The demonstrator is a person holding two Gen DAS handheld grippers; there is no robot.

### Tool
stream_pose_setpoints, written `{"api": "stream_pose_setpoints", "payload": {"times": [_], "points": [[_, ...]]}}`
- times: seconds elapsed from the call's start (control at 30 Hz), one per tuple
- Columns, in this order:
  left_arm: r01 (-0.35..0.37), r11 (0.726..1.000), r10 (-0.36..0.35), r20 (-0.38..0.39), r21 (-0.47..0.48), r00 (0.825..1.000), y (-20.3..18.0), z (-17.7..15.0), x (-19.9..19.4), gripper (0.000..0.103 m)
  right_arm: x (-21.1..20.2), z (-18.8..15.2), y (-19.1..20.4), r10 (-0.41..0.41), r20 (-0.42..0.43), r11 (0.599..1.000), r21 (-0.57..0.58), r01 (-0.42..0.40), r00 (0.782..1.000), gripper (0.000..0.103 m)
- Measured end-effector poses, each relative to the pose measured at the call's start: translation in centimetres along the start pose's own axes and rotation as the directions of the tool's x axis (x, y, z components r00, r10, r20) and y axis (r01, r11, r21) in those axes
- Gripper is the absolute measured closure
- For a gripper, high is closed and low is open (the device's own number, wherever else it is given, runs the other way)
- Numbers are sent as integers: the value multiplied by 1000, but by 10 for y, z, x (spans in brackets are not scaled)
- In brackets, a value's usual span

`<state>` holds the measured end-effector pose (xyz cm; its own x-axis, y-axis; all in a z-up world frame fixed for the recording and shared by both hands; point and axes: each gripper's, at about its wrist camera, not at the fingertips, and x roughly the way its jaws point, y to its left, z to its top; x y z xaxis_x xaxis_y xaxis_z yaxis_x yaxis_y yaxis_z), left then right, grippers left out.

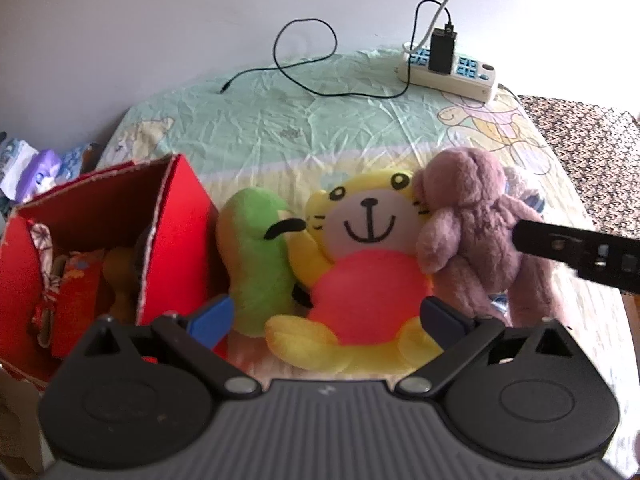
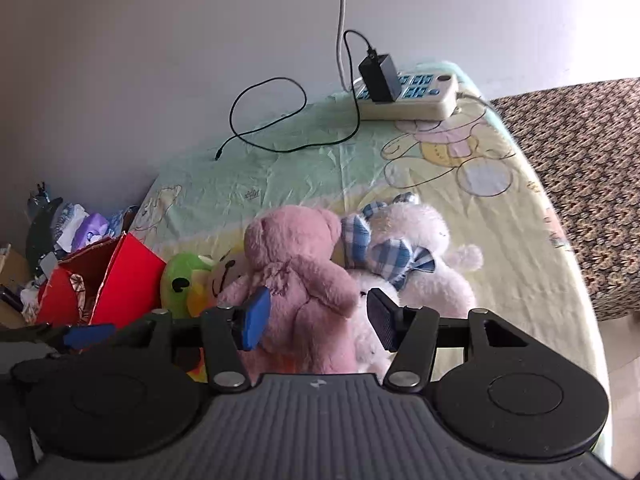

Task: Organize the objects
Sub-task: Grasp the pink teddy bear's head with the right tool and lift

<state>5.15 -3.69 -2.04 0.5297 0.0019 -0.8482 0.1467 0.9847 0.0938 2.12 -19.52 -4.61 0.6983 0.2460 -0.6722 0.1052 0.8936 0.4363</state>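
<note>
A pink bear (image 2: pixel 304 276) stands upright between the fingers of my right gripper (image 2: pixel 318 318), whose pads are shut on its body. The left wrist view shows the same pink bear (image 1: pixel 476 220) leaning on a yellow tiger plush (image 1: pixel 368 248) with a pink belly. Beside the tiger lies a green plush (image 1: pixel 256 256). My left gripper (image 1: pixel 326 316) hangs open just in front of the tiger, gripping nothing. An open red box (image 1: pixel 176 216) stands left of the toys, with some things inside. A white plush (image 2: pixel 424 248) with a blue checked bow lies behind the bear.
The toys rest on a table with a pale cartoon-print cloth (image 1: pixel 304 128). At the far edge sit a power strip (image 1: pixel 452 68) with a black adapter and a loose black cable (image 1: pixel 304 60). Cluttered packets (image 2: pixel 80 224) lie left of the table; a patterned brown fabric (image 2: pixel 580 184) lies right.
</note>
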Motion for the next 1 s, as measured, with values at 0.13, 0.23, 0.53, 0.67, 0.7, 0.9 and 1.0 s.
{"api": "stream_pose_setpoints", "payload": {"times": [0.13, 0.23, 0.53, 0.67, 0.7, 0.9, 1.0], "points": [[37, 999, -37, -9, -1, 999, 0, -1, 0, 3, 6, -2, -3, 59, 3, 998, 23, -59, 998, 46], [59, 998, -59, -14, 2, 998, -3, -2, 2, 3, 8, -3, -3, 63, -11, 998, 19, -62, 998, 47], [155, 988, -154, -45, 18, 987, -16, -1, 11, 3, 11, -2, -3, 64, -50, 997, -35, -66, 997, 50], [181, 983, -181, -55, 5, 982, -18, 1, 21, 8, 23, -1, -14, 110, -59, 993, 36, -108, 992, 40], [191, 982, -191, -67, -2, 979, -19, 1, 24, 12, 25, -2, -15, 119, -58, 992, 43, -116, 991, 39], [212, 977, -211, -103, 3, 972, -28, 1, 31, 33, 15, -4, -11, 231, -81, 973, 31, -229, 970, 72], [220, 975, -216, -110, 24, 970, -32, -2, 30, 42, 9, -7, -15, 261, -82, 964, 73, -255, 962, 78]]}}
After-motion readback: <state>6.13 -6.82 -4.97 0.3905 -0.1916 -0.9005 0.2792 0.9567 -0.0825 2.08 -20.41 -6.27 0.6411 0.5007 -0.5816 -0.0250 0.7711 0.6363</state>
